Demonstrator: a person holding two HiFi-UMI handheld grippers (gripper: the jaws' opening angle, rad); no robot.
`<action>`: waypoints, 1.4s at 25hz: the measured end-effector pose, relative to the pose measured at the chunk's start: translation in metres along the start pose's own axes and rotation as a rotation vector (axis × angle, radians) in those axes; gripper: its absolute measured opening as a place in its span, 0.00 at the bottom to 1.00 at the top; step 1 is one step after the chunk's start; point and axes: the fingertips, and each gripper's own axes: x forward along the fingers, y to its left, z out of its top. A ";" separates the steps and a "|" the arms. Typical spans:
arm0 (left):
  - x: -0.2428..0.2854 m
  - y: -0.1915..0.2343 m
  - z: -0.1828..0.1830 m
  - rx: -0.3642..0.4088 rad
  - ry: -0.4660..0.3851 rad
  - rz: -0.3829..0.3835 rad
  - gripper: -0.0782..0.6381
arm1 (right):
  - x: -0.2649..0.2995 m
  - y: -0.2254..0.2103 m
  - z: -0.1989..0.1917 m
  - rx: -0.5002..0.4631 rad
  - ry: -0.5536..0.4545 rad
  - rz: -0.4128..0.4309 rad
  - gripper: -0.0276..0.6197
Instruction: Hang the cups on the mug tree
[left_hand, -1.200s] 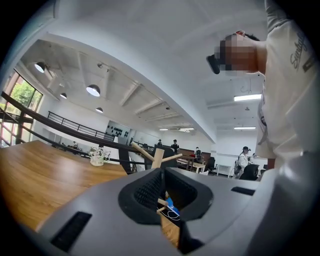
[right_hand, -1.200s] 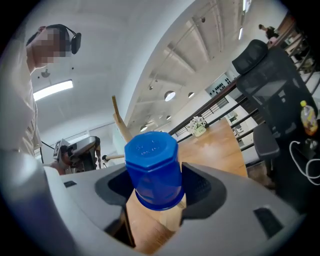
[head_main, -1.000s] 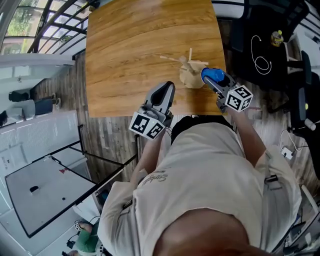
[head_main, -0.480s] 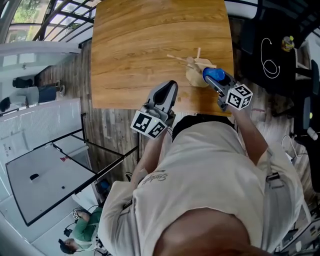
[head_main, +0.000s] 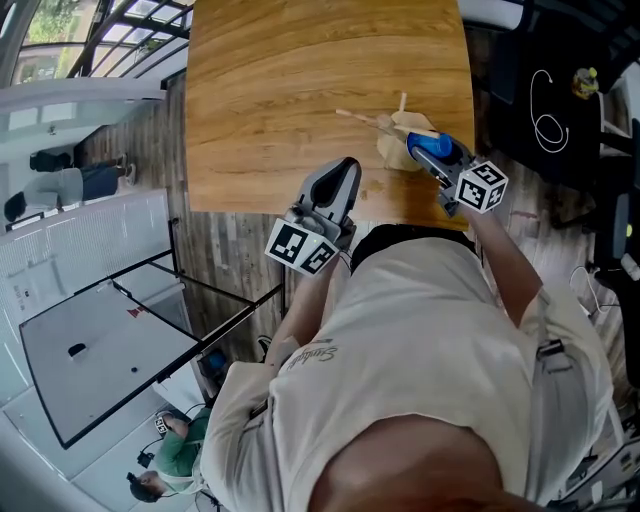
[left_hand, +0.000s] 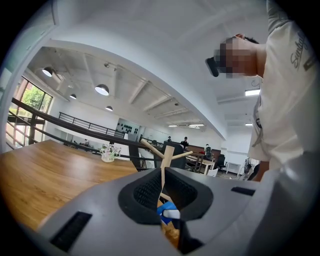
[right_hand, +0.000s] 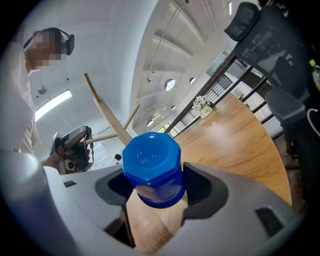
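A wooden mug tree (head_main: 396, 143) with bare slanting pegs stands near the front right edge of the wooden table (head_main: 300, 90). My right gripper (head_main: 430, 152) is shut on a blue cup (head_main: 427, 147) and holds it right beside the tree's base. In the right gripper view the blue cup (right_hand: 152, 167) sits between the pads, its flat end toward the camera, with the tree's pegs (right_hand: 107, 116) behind. My left gripper (head_main: 343, 172) hovers at the table's front edge, left of the tree, shut and empty. In the left gripper view its jaws frame the mug tree (left_hand: 164, 155) and the blue cup (left_hand: 167, 215).
The table's front edge runs just under both grippers, with wooden floor below. Black chairs and gear (head_main: 545, 90) stand to the right of the table. Railings and white panels (head_main: 90, 260) lie to the left. A small flower pot (left_hand: 107, 153) sits far off.
The right gripper with the blue cup has edged a little closer to the mug tree. The left gripper has kept its place at the table edge.
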 end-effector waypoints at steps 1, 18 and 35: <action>0.001 0.001 0.000 0.000 0.000 0.001 0.15 | 0.001 0.000 -0.001 -0.003 0.006 0.002 0.46; 0.002 -0.002 -0.014 -0.047 0.002 -0.053 0.15 | -0.020 -0.003 -0.043 -0.032 0.131 -0.067 0.49; -0.030 -0.001 -0.024 -0.094 -0.037 -0.104 0.15 | -0.059 0.032 -0.031 -0.120 0.117 -0.211 0.03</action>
